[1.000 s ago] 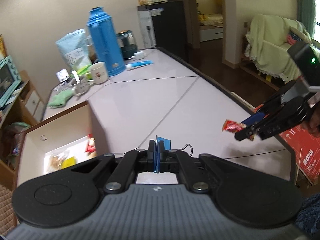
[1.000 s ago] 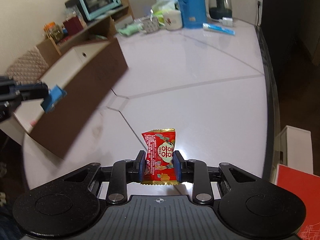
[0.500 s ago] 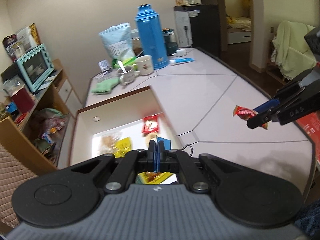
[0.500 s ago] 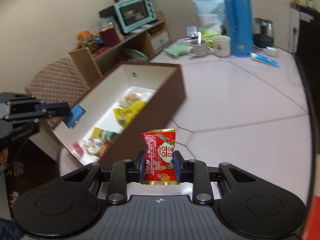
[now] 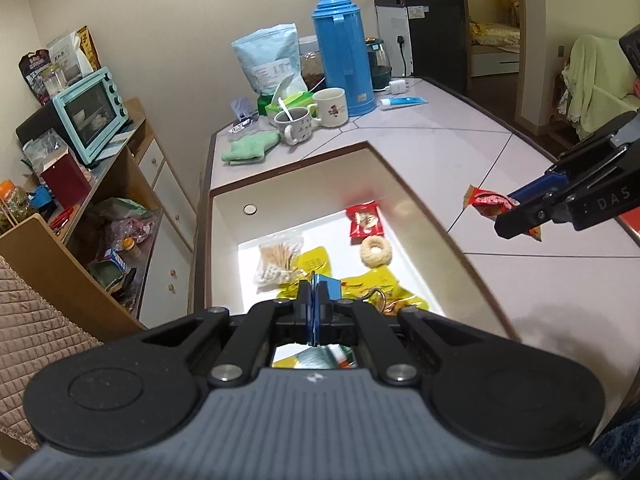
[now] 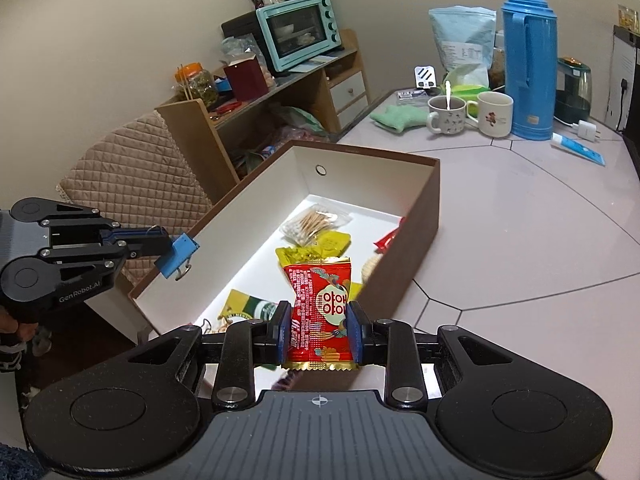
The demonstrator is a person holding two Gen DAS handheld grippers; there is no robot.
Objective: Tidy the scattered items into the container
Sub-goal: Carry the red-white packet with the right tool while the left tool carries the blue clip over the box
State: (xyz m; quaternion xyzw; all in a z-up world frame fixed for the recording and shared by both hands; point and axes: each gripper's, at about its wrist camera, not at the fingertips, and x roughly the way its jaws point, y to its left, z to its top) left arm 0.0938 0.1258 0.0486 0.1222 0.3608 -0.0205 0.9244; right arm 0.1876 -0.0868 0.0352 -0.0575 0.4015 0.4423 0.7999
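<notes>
The brown box with white inside point(image 5: 420, 200) stands on the pale table and holds yellow packets, a bag of toothpicks point(image 5: 276, 258), a red packet and a ring biscuit point(image 5: 376, 251). My left gripper point(image 5: 314, 304) is shut on a blue binder clip point(image 5: 327, 285) above the box's near end. It shows in the right wrist view as the left gripper point(image 6: 162, 244) with the blue binder clip point(image 6: 179, 256) over the box point(image 6: 432, 184) at its left wall. My right gripper point(image 6: 318, 328) is shut on a red snack packet point(image 6: 320, 304) above the near right rim. The left wrist view shows the right gripper point(image 5: 516, 216) and packet point(image 5: 486, 202) right of the box.
Behind the box stand a blue thermos point(image 6: 528, 60), two mugs point(image 6: 494, 114), a green cloth point(image 6: 394, 118), a toothpaste tube point(image 6: 578, 148) and a pale blue bag point(image 6: 460, 40). A shelf with a teal oven point(image 6: 298, 36) and a quilted chair point(image 6: 132, 176) lie to the left.
Both grippers have swung left across the table with their loads. The box, first off to the side, now lies under the left gripper and just ahead of the right one.
</notes>
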